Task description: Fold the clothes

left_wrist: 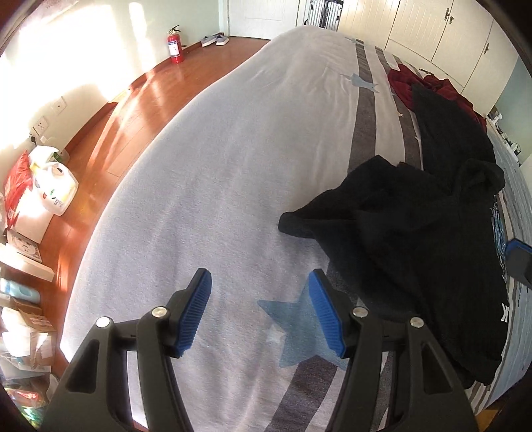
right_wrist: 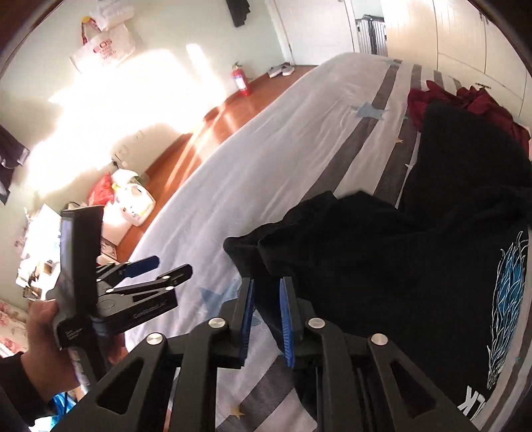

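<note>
Clothes: black printed top (left_wrist: 415, 239) lies rumpled on the right half of the bed (left_wrist: 232, 166), spread over the grey stripes of the white star-print cover. White lettering and a blue-white graphic show on its right part in the right wrist view. One loose sleeve end points left onto bare cover.

Behind it, a second black garment (left_wrist: 445, 133), and past that a dark red garment (left_wrist: 415, 83), heaped near the far right edge of the bed.

Wood floor (left_wrist: 139, 99) left of the bed, sunlit. White cupboards (left_wrist: 432, 30) along the far right wall. White detergent jug (left_wrist: 56, 189) on the floor beside a red bag by the wall. Red fire extinguisher (left_wrist: 174, 45) upright at the far wall, grey shoes (left_wrist: 214, 40) near it.

Left gripper (left_wrist: 259, 299): fingers well apart, nothing between them, over bare cover and a blue star, just left of the top. The person's hand (right_wrist: 43, 335) holds it.

Right gripper (right_wrist: 266, 315): fingers a narrow gap apart. Black cloth shows in the gap at the top's near-left edge, but the pads don't look pressed on it.
</note>
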A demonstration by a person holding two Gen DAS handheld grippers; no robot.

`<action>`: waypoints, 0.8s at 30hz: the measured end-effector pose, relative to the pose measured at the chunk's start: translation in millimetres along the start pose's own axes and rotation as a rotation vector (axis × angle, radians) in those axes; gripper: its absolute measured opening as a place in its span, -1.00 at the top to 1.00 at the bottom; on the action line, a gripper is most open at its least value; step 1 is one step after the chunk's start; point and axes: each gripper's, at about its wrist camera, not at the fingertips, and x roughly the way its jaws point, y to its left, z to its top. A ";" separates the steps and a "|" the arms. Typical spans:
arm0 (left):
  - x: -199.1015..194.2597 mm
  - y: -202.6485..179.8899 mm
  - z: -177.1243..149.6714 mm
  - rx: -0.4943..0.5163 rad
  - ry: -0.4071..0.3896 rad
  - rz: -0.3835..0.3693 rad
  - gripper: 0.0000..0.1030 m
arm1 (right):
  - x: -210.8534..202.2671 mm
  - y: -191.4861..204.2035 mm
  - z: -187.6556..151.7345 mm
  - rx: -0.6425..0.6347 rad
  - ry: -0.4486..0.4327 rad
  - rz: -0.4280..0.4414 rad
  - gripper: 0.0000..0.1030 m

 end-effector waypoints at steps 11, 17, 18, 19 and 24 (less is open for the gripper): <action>41.0 -54.0 25.0 0.030 0.005 -0.095 -0.13 | -22.8 -139.8 -114.1 0.133 0.122 -0.222 0.25; 59.1 -80.9 39.3 0.128 -0.005 -0.083 -0.13 | -21.0 -125.8 -123.1 0.067 0.099 -0.230 0.25; 61.7 -85.1 40.5 0.150 -0.005 -0.078 -0.13 | -18.0 -118.9 -122.1 0.056 0.092 -0.222 0.25; 62.4 -87.7 41.3 0.162 -0.011 -0.076 -0.13 | -15.0 -112.4 -120.9 0.044 0.085 -0.214 0.25; 79.8 -94.0 44.8 0.204 0.041 -0.088 0.05 | 7.4 -91.4 -108.7 0.029 0.050 -0.185 0.23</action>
